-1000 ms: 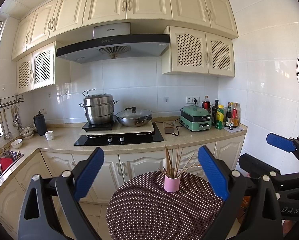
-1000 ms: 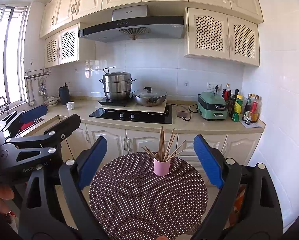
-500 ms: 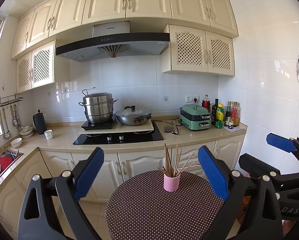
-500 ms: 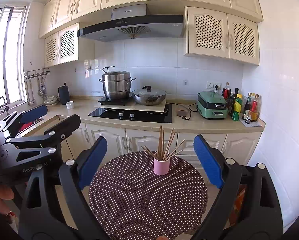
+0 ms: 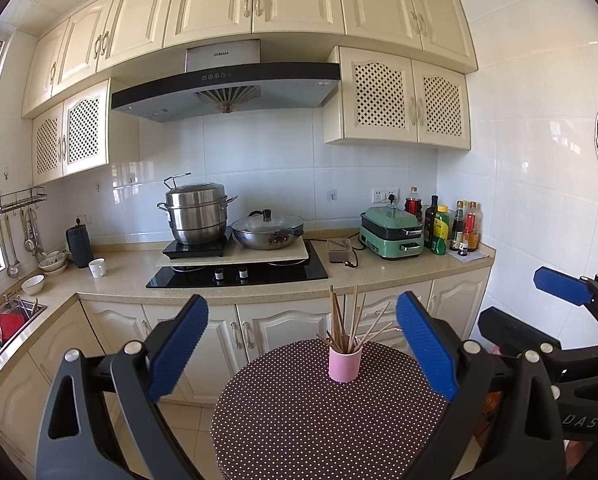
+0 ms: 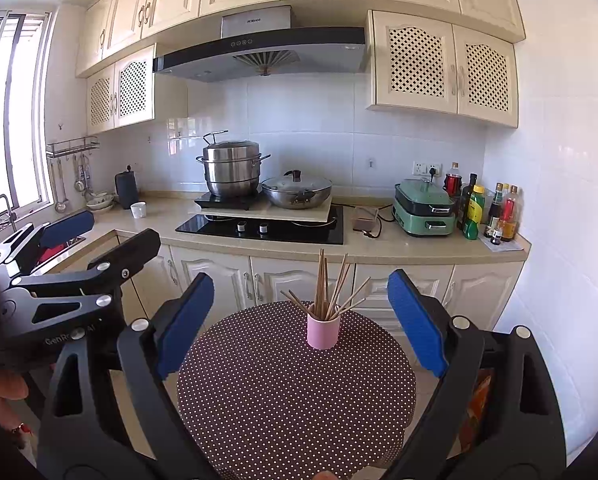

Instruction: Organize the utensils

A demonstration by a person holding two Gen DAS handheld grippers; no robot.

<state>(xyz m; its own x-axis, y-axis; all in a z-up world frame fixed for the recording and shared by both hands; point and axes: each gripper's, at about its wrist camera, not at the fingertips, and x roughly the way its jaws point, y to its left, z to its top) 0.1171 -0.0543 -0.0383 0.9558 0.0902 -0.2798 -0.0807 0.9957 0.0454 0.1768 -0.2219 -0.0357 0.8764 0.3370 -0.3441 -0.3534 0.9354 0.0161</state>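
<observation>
**Above the dotted table, both grippers spread and empty**

Over the near edge of the round table (image 5: 323, 420), the left gripper (image 5: 303, 352) hangs with its blue pads (image 5: 179, 352) wide apart, nothing between them. The right gripper (image 6: 299, 324) is spread the same way above the same table, also empty.

Beyond both, a pink cup (image 5: 343, 364) stands upright toward the far side of the table, holding a loose fan of wooden chopsticks (image 5: 347, 320) that lean outward in several directions.

The left view catches the right gripper at its right edge, and a sink (image 5: 7, 320) with a red item at far left. The right view shows the left gripper at its left edge, a window (image 6: 15, 120), and part of a hand (image 6: 3, 392) below.

Behind the table runs a counter (image 6: 399, 244) with a steamer pot (image 6: 231, 172), a lidded wok (image 6: 297, 192), a green cooker (image 6: 425, 208) and bottles (image 6: 495, 212).
</observation>
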